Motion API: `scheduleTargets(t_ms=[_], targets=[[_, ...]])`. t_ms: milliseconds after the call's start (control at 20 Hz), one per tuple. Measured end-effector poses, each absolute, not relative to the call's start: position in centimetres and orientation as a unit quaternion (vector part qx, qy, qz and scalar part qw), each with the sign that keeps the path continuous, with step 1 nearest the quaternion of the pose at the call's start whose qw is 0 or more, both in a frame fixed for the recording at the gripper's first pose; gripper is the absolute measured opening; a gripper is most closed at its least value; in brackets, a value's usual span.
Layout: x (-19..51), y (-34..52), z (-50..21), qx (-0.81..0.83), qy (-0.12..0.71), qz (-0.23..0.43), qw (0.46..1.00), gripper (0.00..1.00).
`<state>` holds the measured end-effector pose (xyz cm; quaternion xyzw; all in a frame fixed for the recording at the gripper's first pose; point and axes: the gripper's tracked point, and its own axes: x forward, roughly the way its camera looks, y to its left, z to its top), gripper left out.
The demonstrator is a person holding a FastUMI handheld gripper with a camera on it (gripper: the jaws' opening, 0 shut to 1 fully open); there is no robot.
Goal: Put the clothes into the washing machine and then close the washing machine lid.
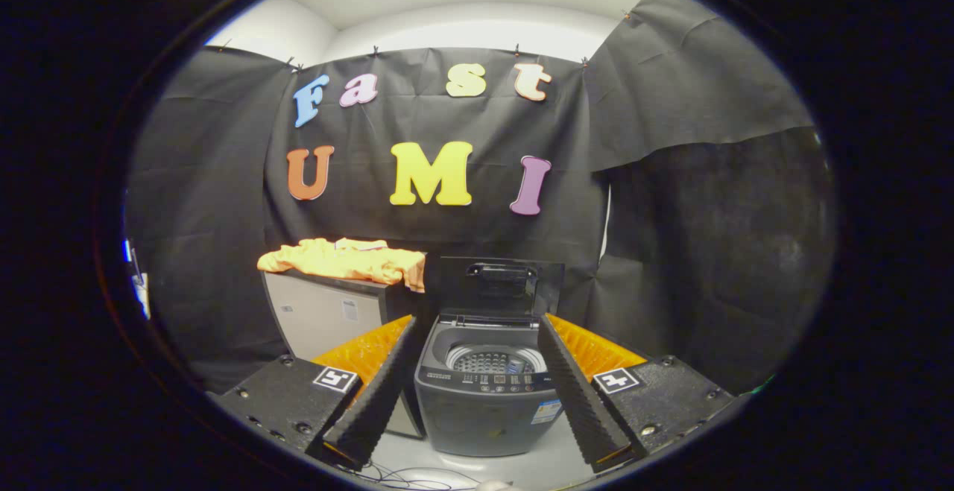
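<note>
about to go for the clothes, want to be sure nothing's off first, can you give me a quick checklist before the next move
1. Washing machine lid raised, drum reachable: ok.
2. Drum free of laundry: ok as far as the visible part shows; its bottom is hidden.
3. Orange clothes lying on the grey cabinet beside the machine, untouched: ok.
4. Gripper open and holding nothing, fingers spread wide: ok.
5. Fingers lined up with the clothes: not ok, they frame the washing machine, and the clothes lie beyond the left finger.
6. Cables on the floor near the machine's base, snag risk: cannot tell.
</note>
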<state>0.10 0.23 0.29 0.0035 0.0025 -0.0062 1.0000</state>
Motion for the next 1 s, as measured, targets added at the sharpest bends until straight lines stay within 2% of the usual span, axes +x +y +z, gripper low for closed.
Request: scheduleTargets(t_ms=[500,750,1000], targets=[[2.5,2.5,5.6,0.013,0.002,-0.021,1.000,1.00],[5.6,5.4,10.6,0.024,0.015,-0.026,0.999,1.00],[9.8,10.5,15.7,0.016,0.016,-0.004,1.000,1.00]])
